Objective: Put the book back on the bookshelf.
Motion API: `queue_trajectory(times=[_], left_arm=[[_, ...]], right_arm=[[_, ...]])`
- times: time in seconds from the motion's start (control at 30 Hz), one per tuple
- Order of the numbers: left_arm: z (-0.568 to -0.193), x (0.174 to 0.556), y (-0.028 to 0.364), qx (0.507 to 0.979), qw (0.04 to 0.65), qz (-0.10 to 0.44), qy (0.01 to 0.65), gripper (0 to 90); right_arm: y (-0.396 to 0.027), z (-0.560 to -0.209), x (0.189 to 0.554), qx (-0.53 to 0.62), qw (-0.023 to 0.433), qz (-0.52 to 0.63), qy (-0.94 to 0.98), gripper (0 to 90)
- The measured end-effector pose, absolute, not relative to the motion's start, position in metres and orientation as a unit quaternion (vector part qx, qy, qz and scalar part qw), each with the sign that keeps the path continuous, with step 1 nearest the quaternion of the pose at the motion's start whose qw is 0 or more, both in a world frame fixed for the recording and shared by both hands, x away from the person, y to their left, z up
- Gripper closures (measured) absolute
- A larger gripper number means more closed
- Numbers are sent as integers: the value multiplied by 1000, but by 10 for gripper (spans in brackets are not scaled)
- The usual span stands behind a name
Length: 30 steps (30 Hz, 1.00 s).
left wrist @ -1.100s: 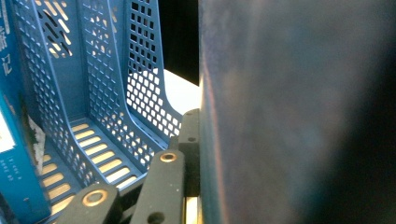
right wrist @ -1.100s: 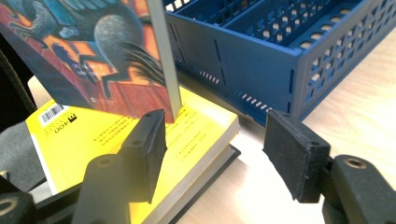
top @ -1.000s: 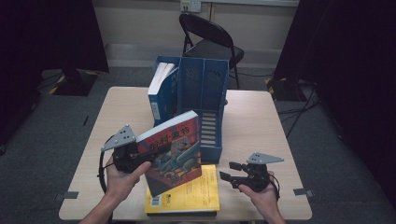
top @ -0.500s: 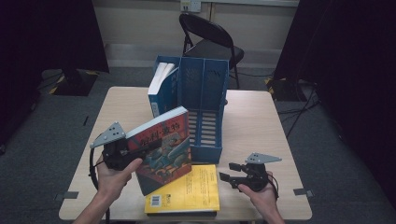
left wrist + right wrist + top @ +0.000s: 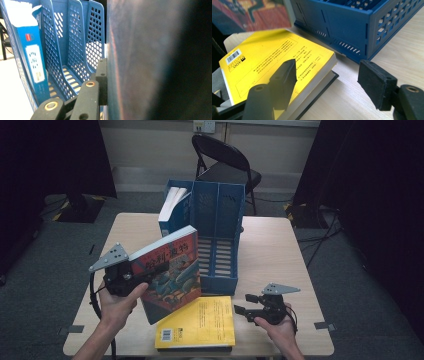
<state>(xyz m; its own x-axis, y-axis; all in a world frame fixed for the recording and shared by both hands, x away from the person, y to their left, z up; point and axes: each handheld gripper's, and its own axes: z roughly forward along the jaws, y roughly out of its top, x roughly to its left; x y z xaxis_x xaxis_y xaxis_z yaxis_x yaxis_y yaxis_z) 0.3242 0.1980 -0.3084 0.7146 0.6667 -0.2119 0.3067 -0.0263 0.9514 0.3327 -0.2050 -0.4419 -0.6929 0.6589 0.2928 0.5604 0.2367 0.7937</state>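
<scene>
My left gripper [image 5: 131, 279] is shut on the spine edge of a book with a colourful red and blue cover [image 5: 170, 270], held tilted above the table's front left. In the left gripper view one finger [image 5: 101, 77] presses on that cover [image 5: 140, 62]. A yellow book [image 5: 200, 322] lies flat at the table's front. Just right of it my right gripper [image 5: 242, 303] is open, and its jaws have just been opening. In the right gripper view they [image 5: 330, 80] straddle the yellow book's [image 5: 269, 60] corner without pressing on it.
A blue slotted file holder [image 5: 217, 240] stands mid-table, with a blue and white book [image 5: 172, 210] in its left slot. A thin dark book [image 5: 319, 92] lies under the yellow one. A folding chair [image 5: 225, 160] stands beyond the table [image 5: 280, 255].
My left hand has lifted the colourful book up and a little to the left. The right gripper has stayed in place.
</scene>
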Motion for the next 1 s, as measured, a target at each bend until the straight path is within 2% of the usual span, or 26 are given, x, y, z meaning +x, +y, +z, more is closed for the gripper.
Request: queue_trajectory(times=[0.53, 1.0], left_arm=[[-292, 345, 194, 683, 609, 162, 370, 745], [-274, 377, 165, 672, 602, 202, 381, 745]], right_arm=[[-205, -445, 334, 388, 48, 471, 791, 301], [-202, -448, 335, 384, 44, 468, 795, 301]])
